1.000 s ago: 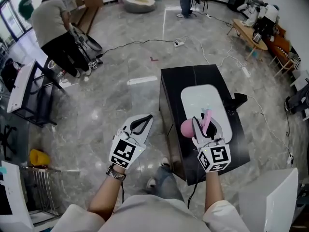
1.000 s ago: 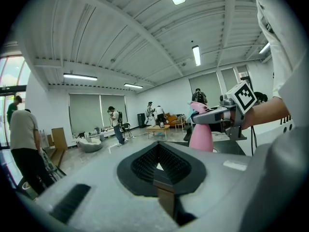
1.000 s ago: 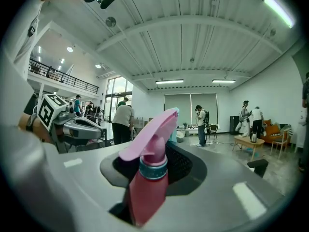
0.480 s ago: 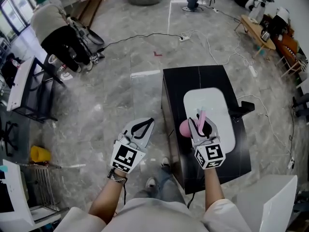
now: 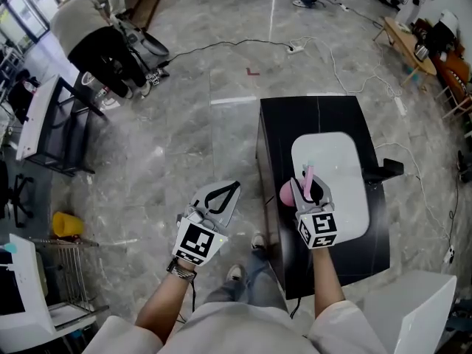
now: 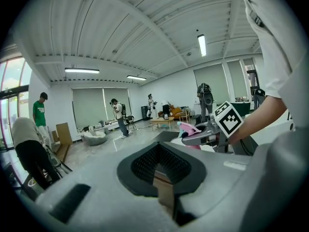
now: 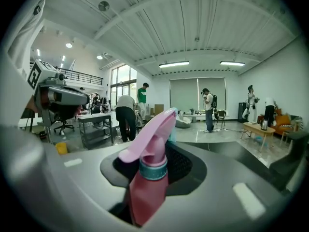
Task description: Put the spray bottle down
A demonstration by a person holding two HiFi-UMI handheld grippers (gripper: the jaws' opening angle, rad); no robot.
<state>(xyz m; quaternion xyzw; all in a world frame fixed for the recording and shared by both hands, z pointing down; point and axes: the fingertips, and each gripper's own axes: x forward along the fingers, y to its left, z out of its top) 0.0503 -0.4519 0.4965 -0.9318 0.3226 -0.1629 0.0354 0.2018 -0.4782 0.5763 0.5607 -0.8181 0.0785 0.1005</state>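
Observation:
My right gripper (image 5: 310,186) is shut on a pink spray bottle (image 5: 287,192) with a teal collar, just below its trigger head. The bottle (image 7: 147,187) stands upright between the jaws, over the near part of a white board (image 5: 335,161) that lies on a black table (image 5: 295,124). Whether the bottle's base touches the board I cannot tell. My left gripper (image 5: 224,196) hangs over the floor left of the table. Its jaws meet at the tips with nothing in them. In the left gripper view the right gripper (image 6: 212,134) and the bottle's pink head (image 6: 189,128) show at the right.
A person (image 5: 96,39) bends over by a chair at upper left. A dark desk (image 5: 44,124), a yellow tub (image 5: 66,225) and a wire rack (image 5: 63,279) stand at the left. Cables (image 5: 221,46) run over the grey floor. A white panel (image 5: 413,308) is at bottom right.
Both hands have sunk. The right gripper has carried the spray bottle down toward the white board, still gripping it. The left gripper dropped slightly beside the table.

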